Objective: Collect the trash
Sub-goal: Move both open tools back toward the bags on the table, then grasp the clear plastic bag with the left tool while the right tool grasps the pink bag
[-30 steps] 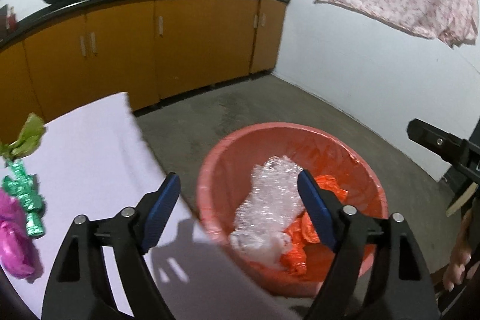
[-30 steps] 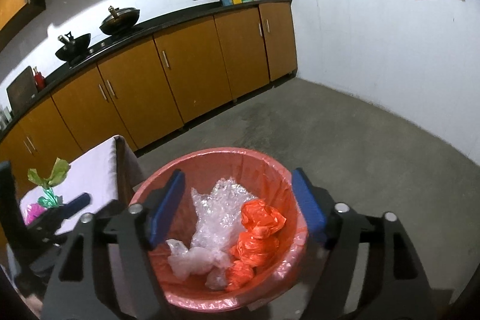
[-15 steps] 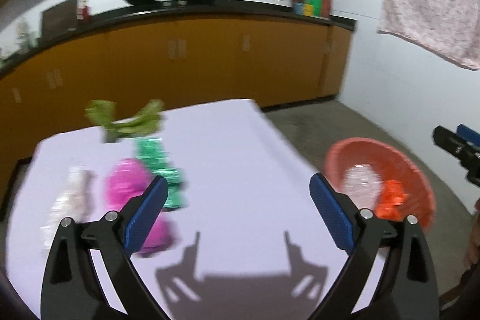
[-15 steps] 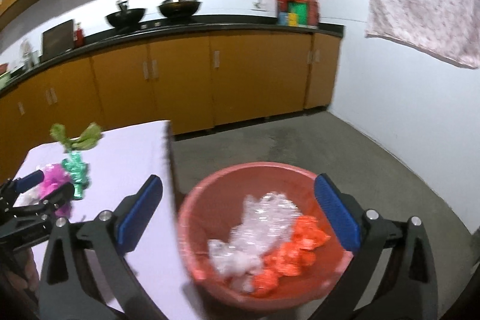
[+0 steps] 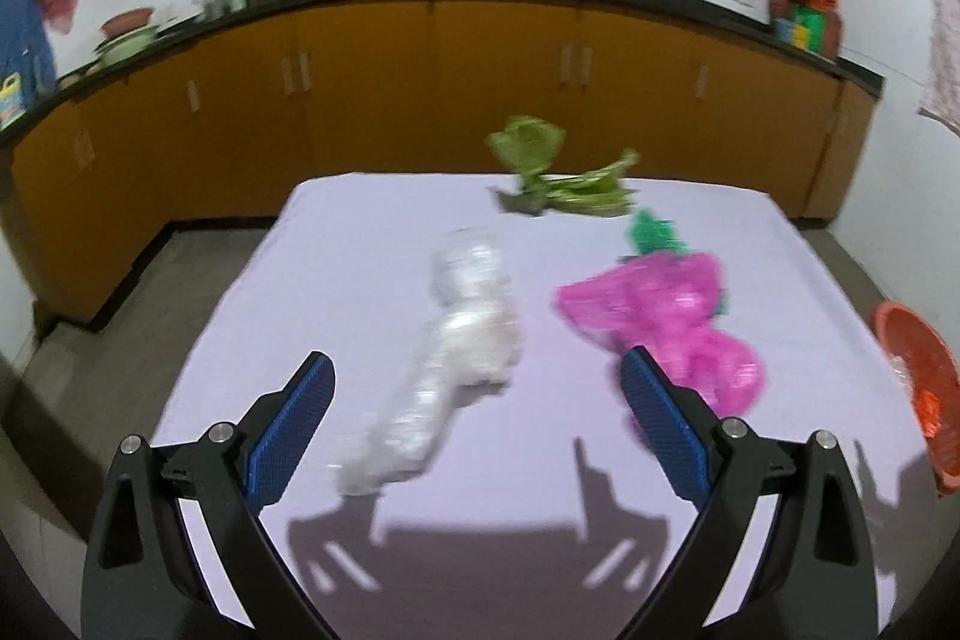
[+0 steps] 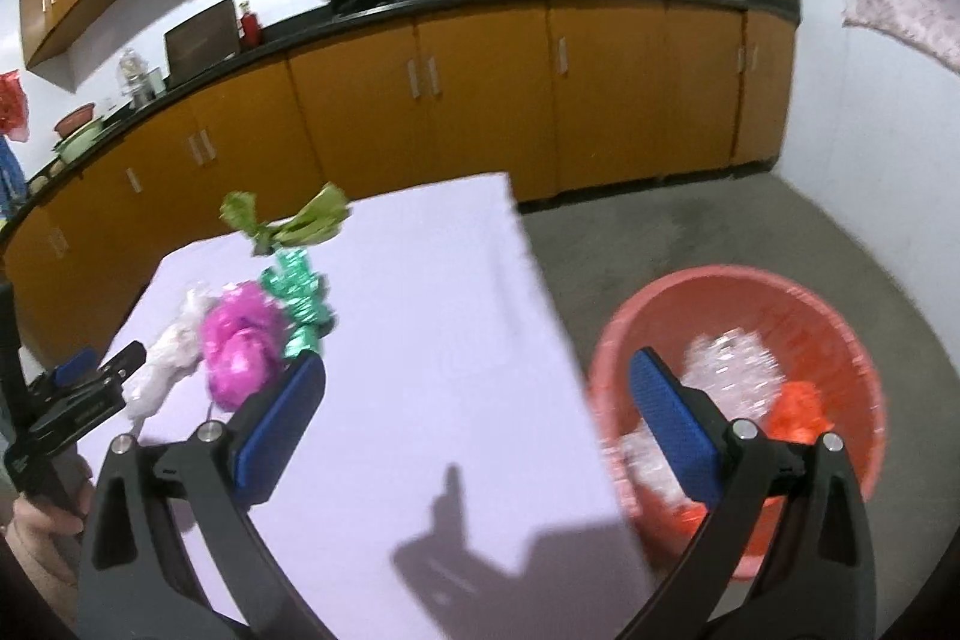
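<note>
With both claws spread wide and empty, the step in hand was reaching for more trash: the left claw point(image 5: 474, 421) faced the clear plastic wad point(image 5: 462, 334) at frame centre on the desk point(image 5: 360, 232), the pink wrapper point(image 5: 666, 325) right of it. The right claw point(image 6: 477, 409) hung at the desk's edge, the red bin point(image 6: 840, 340) at lower right. Next, probably, lowering over a piece and closing.

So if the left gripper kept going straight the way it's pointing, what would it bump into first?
Most likely the clear crumpled plastic lying on the table; it sits between the left gripper's open jaws, though blur makes depth uncertain.
</note>
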`<state>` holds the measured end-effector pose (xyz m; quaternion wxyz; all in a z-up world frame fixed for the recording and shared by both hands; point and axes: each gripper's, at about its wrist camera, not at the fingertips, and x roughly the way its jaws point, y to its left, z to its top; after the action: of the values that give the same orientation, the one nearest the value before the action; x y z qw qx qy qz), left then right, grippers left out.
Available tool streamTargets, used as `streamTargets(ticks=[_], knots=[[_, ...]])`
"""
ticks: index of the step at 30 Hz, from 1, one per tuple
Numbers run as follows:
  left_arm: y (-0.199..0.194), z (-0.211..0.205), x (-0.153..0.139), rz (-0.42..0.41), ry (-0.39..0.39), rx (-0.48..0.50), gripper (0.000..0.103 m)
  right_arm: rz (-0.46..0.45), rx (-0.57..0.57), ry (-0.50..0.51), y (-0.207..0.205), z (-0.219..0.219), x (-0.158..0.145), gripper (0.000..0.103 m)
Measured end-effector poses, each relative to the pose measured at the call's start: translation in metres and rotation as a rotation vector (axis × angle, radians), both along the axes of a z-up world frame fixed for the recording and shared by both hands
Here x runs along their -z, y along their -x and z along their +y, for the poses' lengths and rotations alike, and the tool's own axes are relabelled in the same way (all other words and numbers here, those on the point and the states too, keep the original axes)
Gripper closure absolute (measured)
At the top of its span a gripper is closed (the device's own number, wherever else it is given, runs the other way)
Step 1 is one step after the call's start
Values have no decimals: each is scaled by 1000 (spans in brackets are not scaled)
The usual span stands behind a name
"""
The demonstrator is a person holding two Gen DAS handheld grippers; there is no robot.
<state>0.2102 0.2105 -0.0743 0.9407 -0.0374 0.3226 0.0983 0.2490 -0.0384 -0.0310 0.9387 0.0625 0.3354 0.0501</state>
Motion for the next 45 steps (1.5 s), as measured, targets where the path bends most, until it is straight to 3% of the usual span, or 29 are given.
streamTargets(ticks=[9,18,26,29,31,37,45], knots=[[-18,31,12,41,4,-4,7,15,-121,13,-16,64,7,4],[-49,25,30,111,3,59,8,33,-149,32,-22,82,12,4],[-67,28,50,192,70,71,33,38,-170,47,-27,91,15,4],[-70,29,54,204,98,82,57,35,-185,58,-26,98,15,4],[-68,31,56,202,113,81,65,35,-193,61,-27,101,14,4],[-46,49,46,150,127,53,68,50,-242,43,-33,118,16,11],[-12,90,23,81,121,-11,68,101,-287,27,-56,161,35,12]])
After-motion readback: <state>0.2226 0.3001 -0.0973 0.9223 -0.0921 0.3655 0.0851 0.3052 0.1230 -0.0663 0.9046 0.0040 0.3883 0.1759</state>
